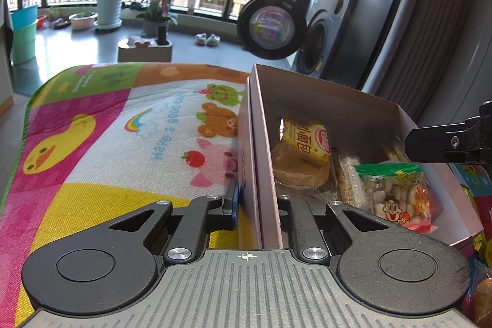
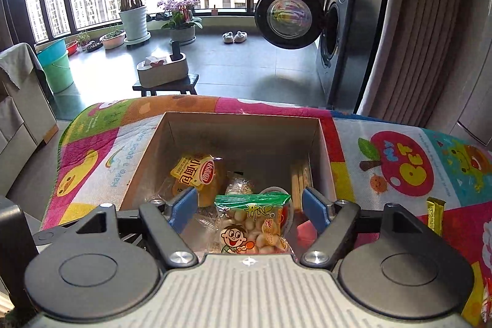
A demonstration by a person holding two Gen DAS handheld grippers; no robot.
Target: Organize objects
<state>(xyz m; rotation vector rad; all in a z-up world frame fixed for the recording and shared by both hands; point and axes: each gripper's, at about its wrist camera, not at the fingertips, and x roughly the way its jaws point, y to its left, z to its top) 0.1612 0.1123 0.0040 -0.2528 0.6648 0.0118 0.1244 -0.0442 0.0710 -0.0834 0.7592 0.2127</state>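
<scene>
Both handheld units look the same: the left gripper (image 1: 256, 205) and right gripper (image 2: 250, 203) each have a ribbed grey base plate with a little white crosshair mark at its front edge, flanked by two big black round hubs with a circular inset. Black angular linkage arms run forward from silver screws just beside that crosshair. Blue pads (image 2: 313, 209) line the black fingers.

A bench covered by a bright cartoon play mat (image 2: 92, 143) carries the things. An open cardboard box (image 2: 240, 120) stands directly on the mat, near its middle. To the right, well apart from the box, a small yellow packet (image 2: 435, 215) lies flat on the mat. Further wrappers, perhaps snacks, show blurred at the mat's right edge (image 1: 482, 245).
</scene>
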